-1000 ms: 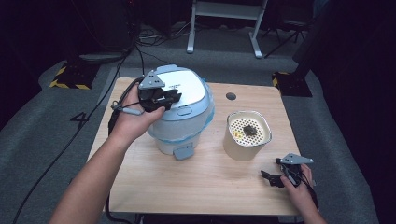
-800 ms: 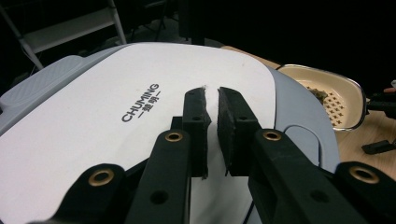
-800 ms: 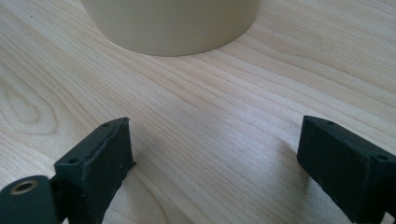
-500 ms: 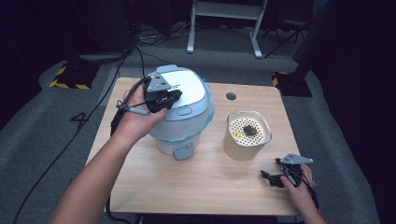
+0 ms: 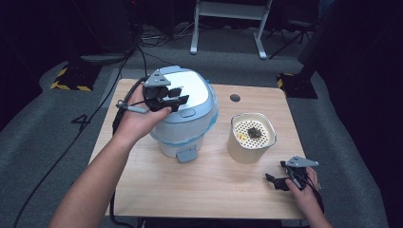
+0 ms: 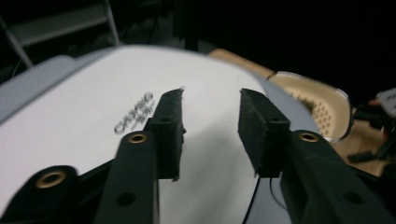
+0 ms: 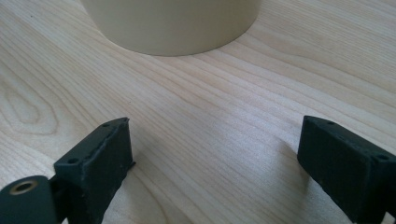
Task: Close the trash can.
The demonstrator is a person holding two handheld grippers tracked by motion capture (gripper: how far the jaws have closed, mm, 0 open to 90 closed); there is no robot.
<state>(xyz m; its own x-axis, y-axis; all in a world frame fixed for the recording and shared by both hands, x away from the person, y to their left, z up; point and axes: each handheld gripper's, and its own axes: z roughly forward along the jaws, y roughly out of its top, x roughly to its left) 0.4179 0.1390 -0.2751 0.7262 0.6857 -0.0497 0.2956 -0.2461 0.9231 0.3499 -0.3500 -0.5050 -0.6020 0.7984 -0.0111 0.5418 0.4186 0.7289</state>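
Beneath the left claw (image 5: 172, 98) — jaws just opening (nothing between) — sits the cooker lid (image 5: 192, 88).

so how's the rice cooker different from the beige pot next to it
The rice cooker is the bigger of the two, white and pale blue, with its lid shut; the beige pot is smaller, plain cream, and open on top with a perforated insert showing. The left gripper hovers over the cooker's lid, jaws just opened with nothing between them, while no gripper is at the pot. Both stand upright on the wooden table.
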